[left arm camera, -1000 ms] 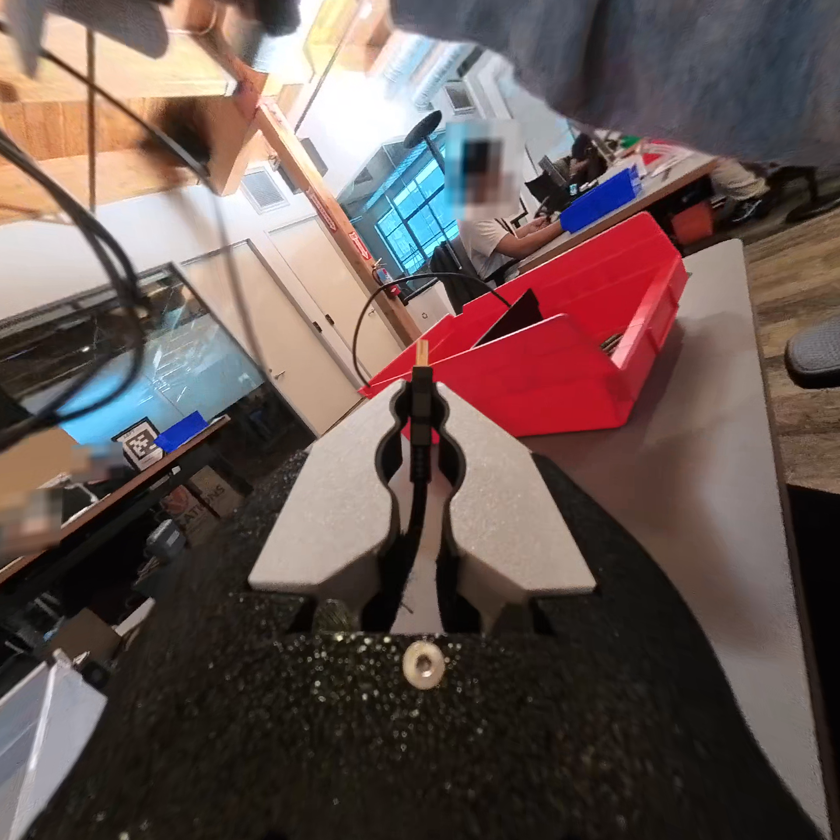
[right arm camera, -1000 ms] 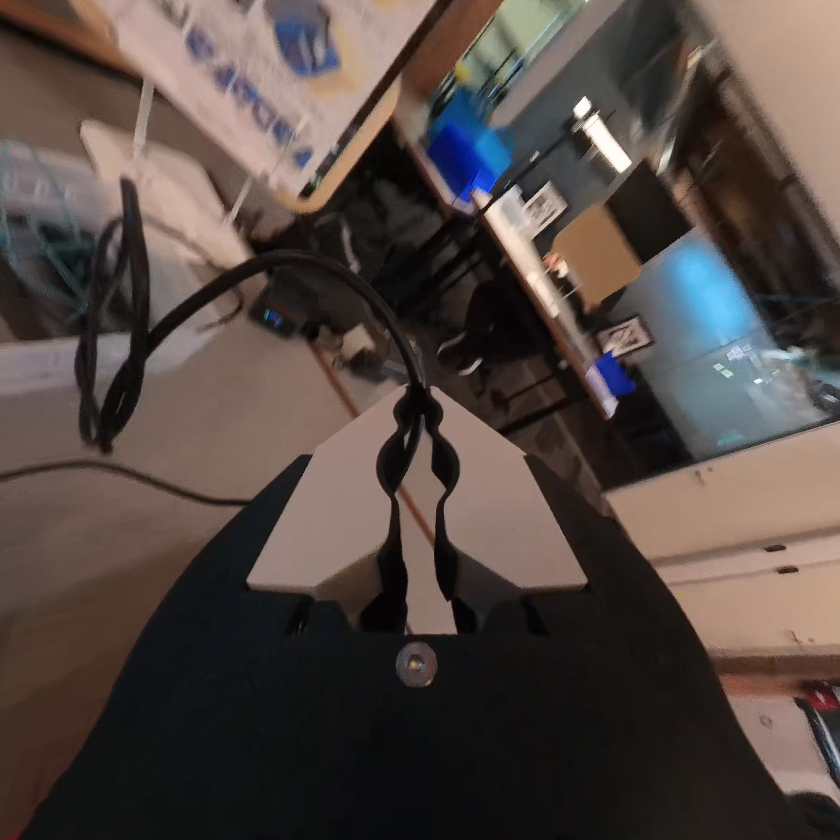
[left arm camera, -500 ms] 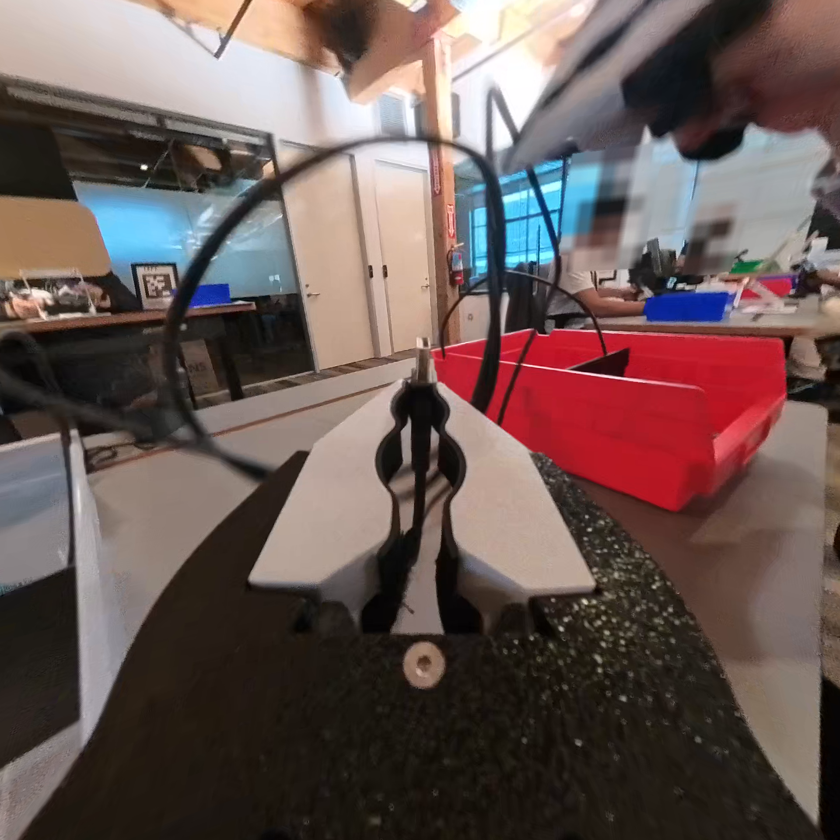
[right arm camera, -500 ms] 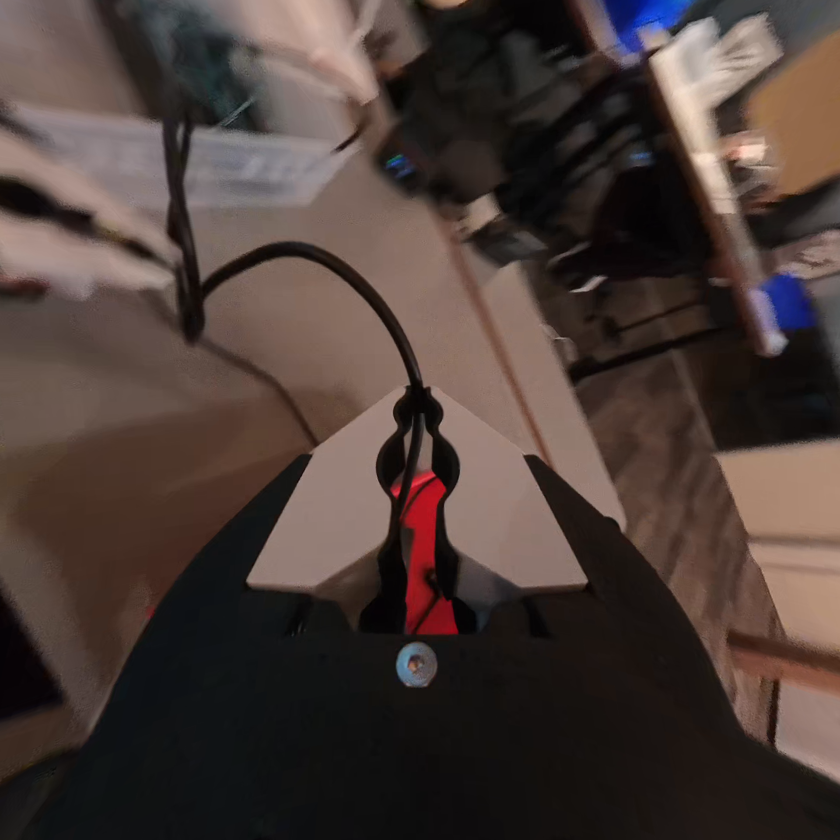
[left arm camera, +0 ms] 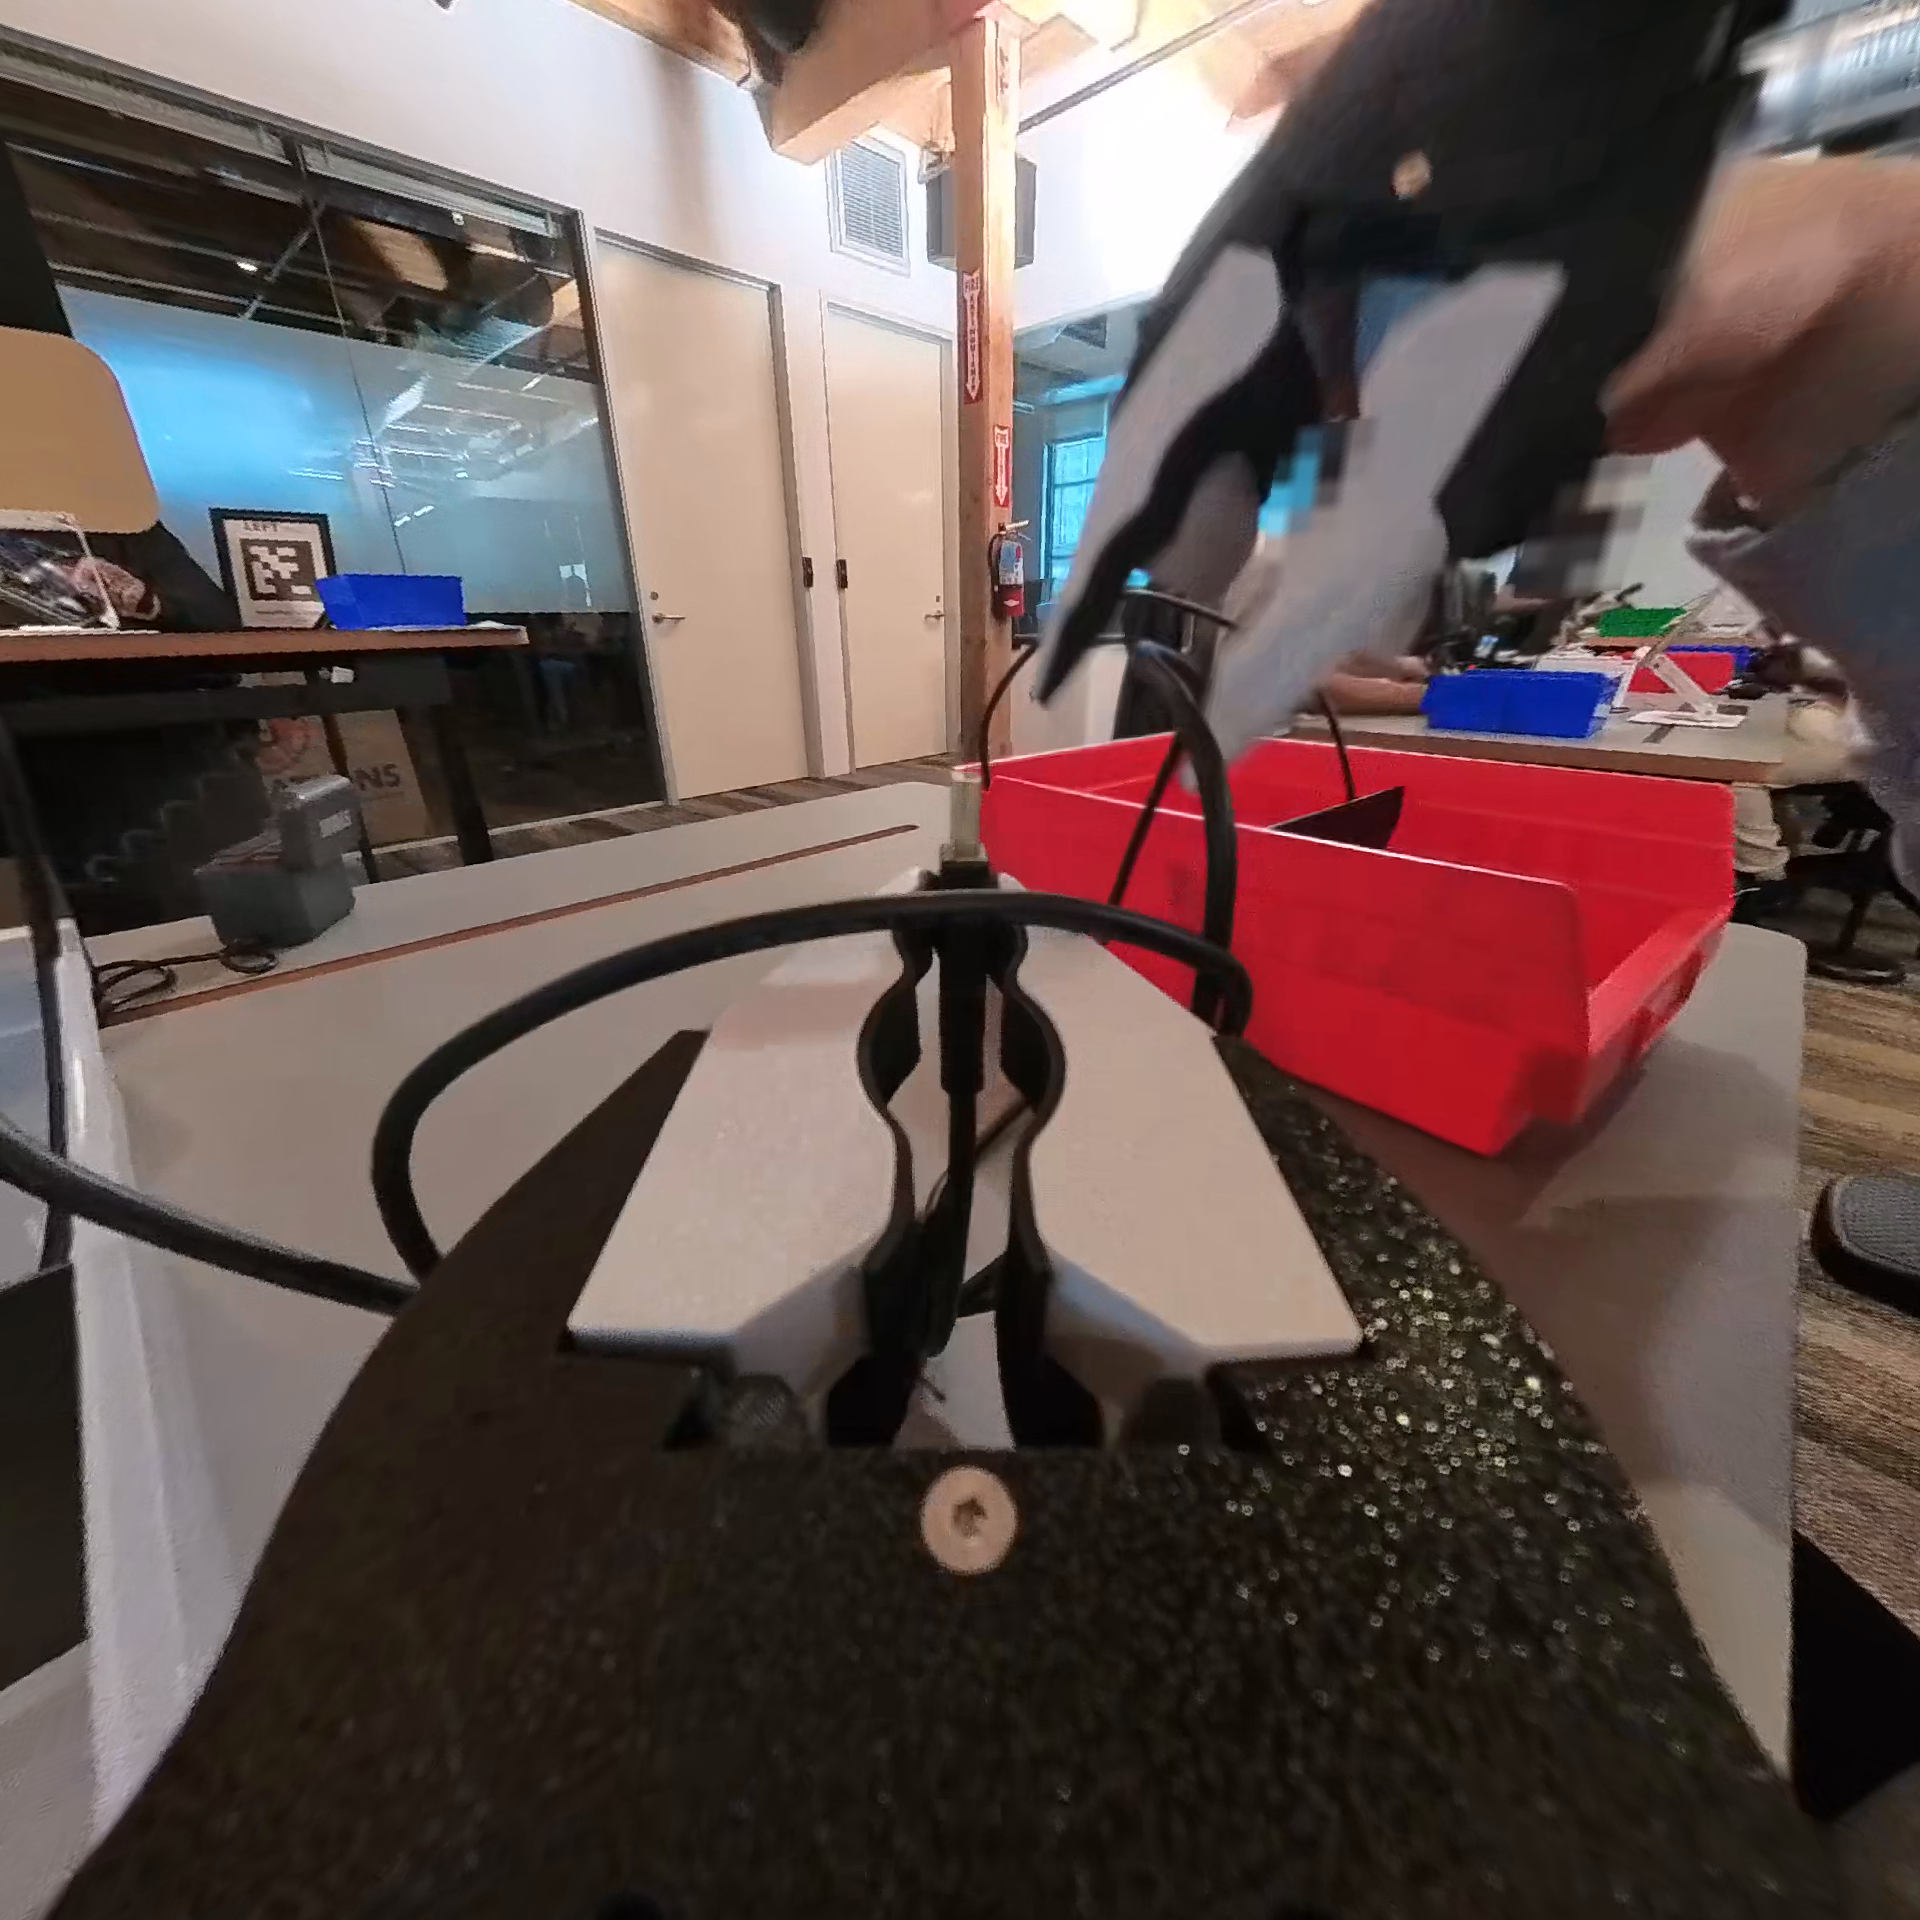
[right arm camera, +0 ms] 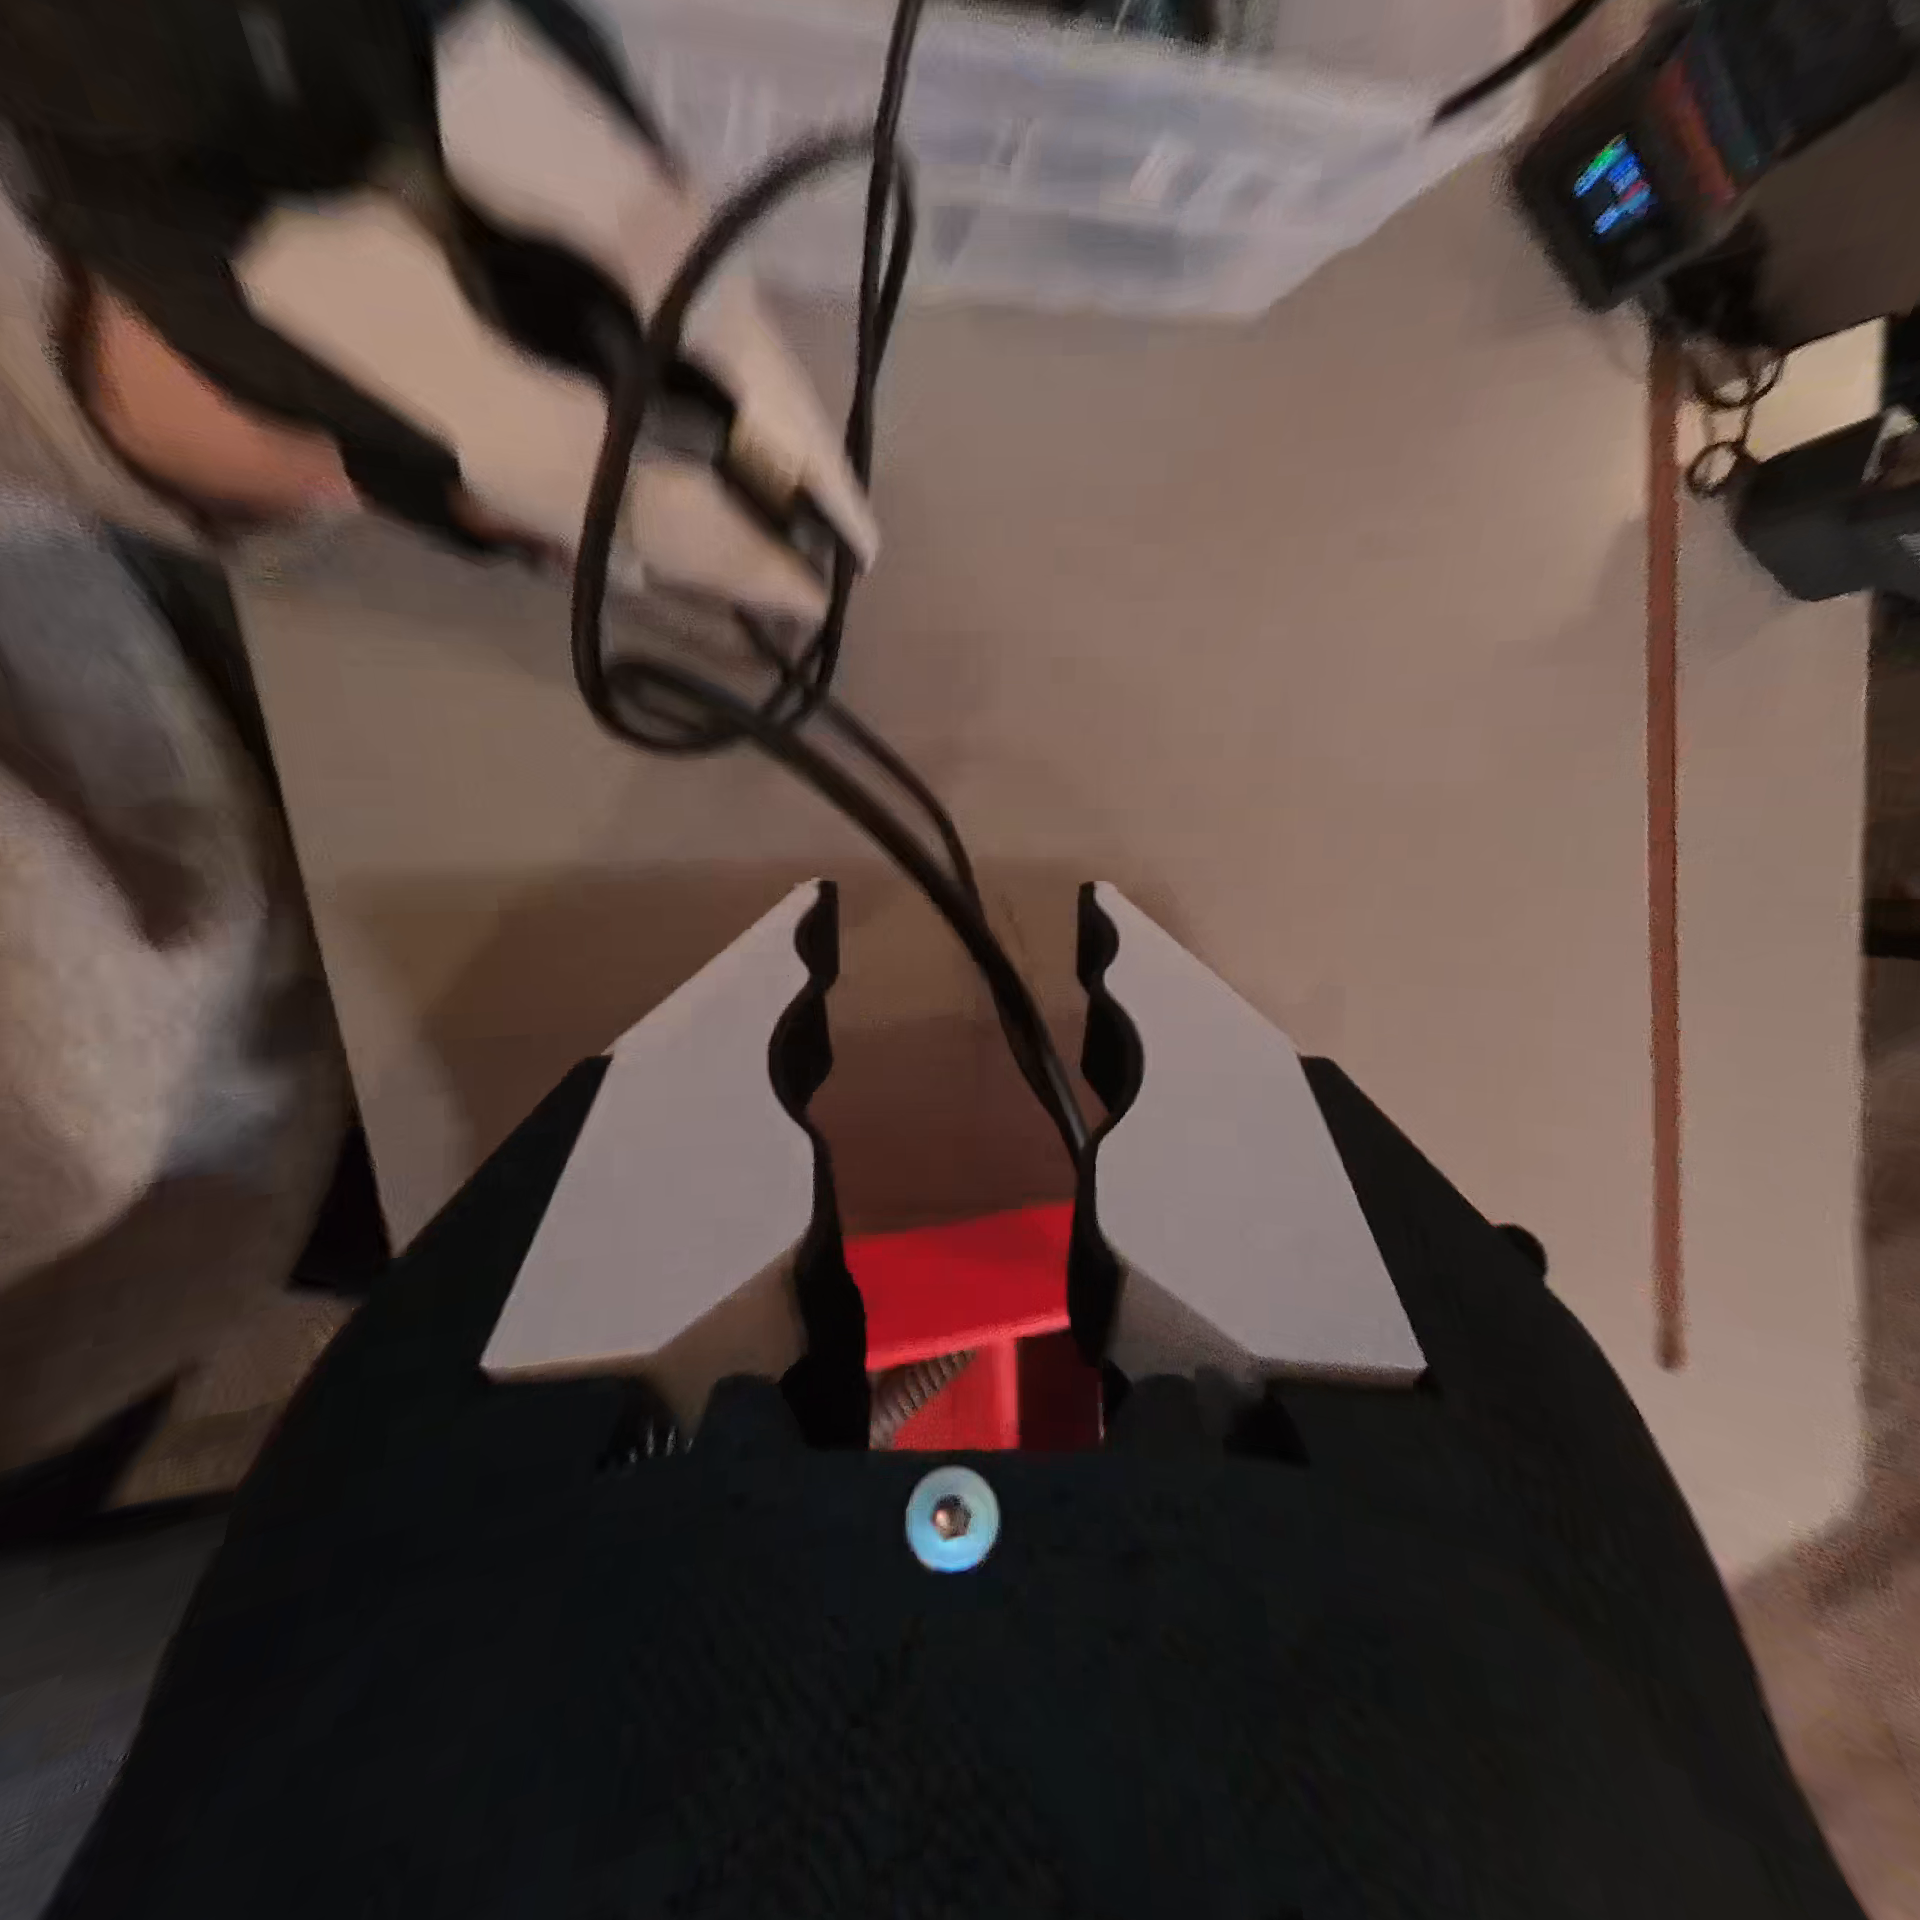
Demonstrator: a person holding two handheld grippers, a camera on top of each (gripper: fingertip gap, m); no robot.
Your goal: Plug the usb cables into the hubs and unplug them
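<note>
Grey table (left arm camera: 1714, 1351): left tool (left arm camera: 961, 883) grips USB plug (left arm camera: 964, 821); right tool (right arm camera: 951, 904) gapes.

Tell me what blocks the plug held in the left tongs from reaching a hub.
No hub is visible. The left tongs grip the USB plug; a black cable loop crosses just behind it, red bin beyond.

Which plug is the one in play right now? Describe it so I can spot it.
Find the red bin on the grey table. Just left of its near corner, the left gripper is shut on a black USB cable; its silver plug sticks up past the fingertips.
</note>
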